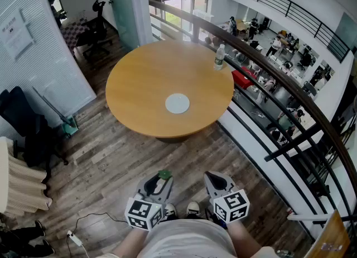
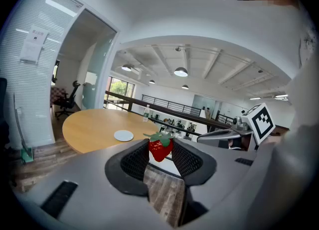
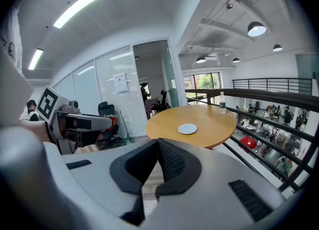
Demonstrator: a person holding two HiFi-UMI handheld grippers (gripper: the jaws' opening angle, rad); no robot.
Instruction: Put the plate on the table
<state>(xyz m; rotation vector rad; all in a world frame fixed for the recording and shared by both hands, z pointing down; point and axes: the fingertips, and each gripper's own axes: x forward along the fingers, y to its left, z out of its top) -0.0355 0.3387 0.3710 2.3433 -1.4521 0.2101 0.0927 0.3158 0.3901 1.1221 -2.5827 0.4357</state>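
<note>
A small white plate (image 1: 177, 103) lies near the middle of a round wooden table (image 1: 139, 78), well ahead of both grippers. It also shows in the left gripper view as the plate (image 2: 123, 135) and in the right gripper view as the plate (image 3: 188, 129). Held low against the person's body, my left gripper (image 1: 163, 176) is shut on a red strawberry (image 2: 160, 147) with a green top. Beside it, my right gripper (image 1: 213, 177) is shut, its pads meeting at the tips (image 3: 158, 143) with nothing between them. Both grippers hang over the wooden floor, far short of the table.
A water bottle (image 1: 220, 57) stands at the table's far right edge. A dark railing (image 1: 268, 78) runs along the right, with a drop to a lower floor behind it. Office chairs (image 1: 95, 28) and a glass partition (image 1: 33, 56) stand to the left.
</note>
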